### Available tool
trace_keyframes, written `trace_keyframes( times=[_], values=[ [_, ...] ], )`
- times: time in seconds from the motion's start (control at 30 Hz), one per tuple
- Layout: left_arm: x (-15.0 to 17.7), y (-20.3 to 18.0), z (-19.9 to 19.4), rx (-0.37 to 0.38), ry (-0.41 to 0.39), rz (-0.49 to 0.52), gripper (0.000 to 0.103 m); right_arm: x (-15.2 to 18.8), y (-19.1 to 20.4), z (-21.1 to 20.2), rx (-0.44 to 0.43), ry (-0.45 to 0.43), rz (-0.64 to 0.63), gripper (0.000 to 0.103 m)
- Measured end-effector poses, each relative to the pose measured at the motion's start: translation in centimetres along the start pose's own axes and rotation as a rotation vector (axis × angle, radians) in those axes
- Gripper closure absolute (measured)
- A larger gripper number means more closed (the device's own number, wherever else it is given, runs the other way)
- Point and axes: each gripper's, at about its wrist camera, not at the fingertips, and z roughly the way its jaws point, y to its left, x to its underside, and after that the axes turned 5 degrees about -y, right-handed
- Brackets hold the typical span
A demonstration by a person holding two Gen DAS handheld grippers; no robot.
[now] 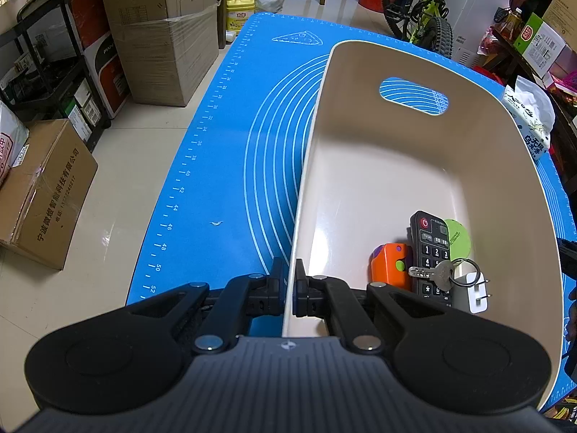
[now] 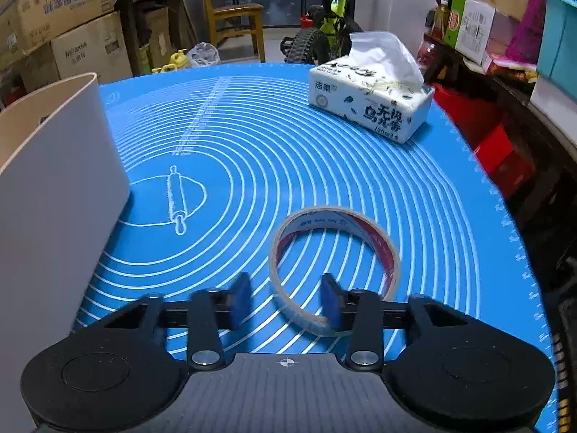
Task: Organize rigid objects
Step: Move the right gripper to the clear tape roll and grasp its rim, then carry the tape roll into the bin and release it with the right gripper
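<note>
Cool indoor light, fisheye-bent edges, slight blur

Tape (image 2: 333, 265) right of bin (image 2: 54, 180)

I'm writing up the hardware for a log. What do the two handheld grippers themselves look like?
The left gripper and right gripper look alike: matte black linkage arms with silver pivot bolts, two round black discs, a ribbed dark grey body bearing a small white crosshair mark, and blue pads on the jaws. No cables, hands or sleeves show.
</note>
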Motion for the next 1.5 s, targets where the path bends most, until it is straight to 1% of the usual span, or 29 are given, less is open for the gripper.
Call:
trace_keyframes(
  times=[0.03,0.07,0.1,0.13,0.17,0.23,0.33,0.47,0.53,0.77,0.9,1.03,1.2,1.37,1.5],
  values=[
    [0.0,0.0,0.0,0.0,0.0,0.0,0.098,0.0,0.1,0.0,-0.003,0.0,-0.005,0.064],
    [0.0,0.0,0.0,0.0,0.0,-0.001,0.098,0.0,0.2,-0.1,-0.005,0.0,-0.015,0.074],
    [0.0,0.1,0.0,0.001,-0.001,-0.002,0.098,-0.1,0.3,-0.1,-0.001,0.0,-0.026,0.079],
    [0.0,0.0,0.0,0.0,-0.001,-0.003,0.098,-0.2,0.6,-0.1,0.02,0.0,-0.041,0.086],
    [-0.1,0.1,-0.1,0.0,-0.001,-0.003,0.098,-0.2,0.8,-0.1,0.041,0.0,-0.051,0.085],
    [-0.1,0.1,-0.1,0.002,-0.001,-0.002,0.098,-0.1,0.9,-0.4,0.035,-0.012,-0.045,0.087],
    [-0.1,0.1,-0.1,0.002,-0.001,-0.003,0.098,-0.1,1.3,-1.4,0.045,-0.053,-0.057,0.087],
    [-0.1,0.1,-0.1,0.002,-0.001,-0.003,0.098,-0.4,2.3,-2.9,0.058,-0.102,-0.122,0.087],
    [-0.1,0.1,-0.1,0.002,-0.001,-0.004,0.098,-0.8,2.4,-3.5,0.051,-0.118,-0.106,0.087],
    [-0.1,0.0,-0.1,0.002,-0.002,-0.003,0.098,-2.2,4.6,-8.1,-0.013,-0.226,-0.118,0.087],
    [-0.2,0.0,-0.1,0.001,-0.002,-0.002,0.098,-3.8,6.6,-10.7,-0.08,-0.293,-0.103,0.087],
    [-0.2,0.1,-0.1,0.0,-0.002,-0.002,0.098,-5.0,9.0,-12.9,-0.149,-0.348,-0.126,0.087],
    [-0.2,0.2,-0.1,0.0,-0.005,-0.002,0.098,-5.9,11.9,-14.0,-0.233,-0.359,-0.122,0.087],
    [-0.2,0.2,-0.2,0.001,-0.006,-0.002,0.098,-5.5,14.7,-13.8,-0.305,-0.322,-0.147,0.087],
    [-0.2,0.2,-0.2,0.001,-0.006,-0.002,0.098,-4.8,16.4,-13.2,-0.355,-0.27,-0.161,0.087]
  ],
)
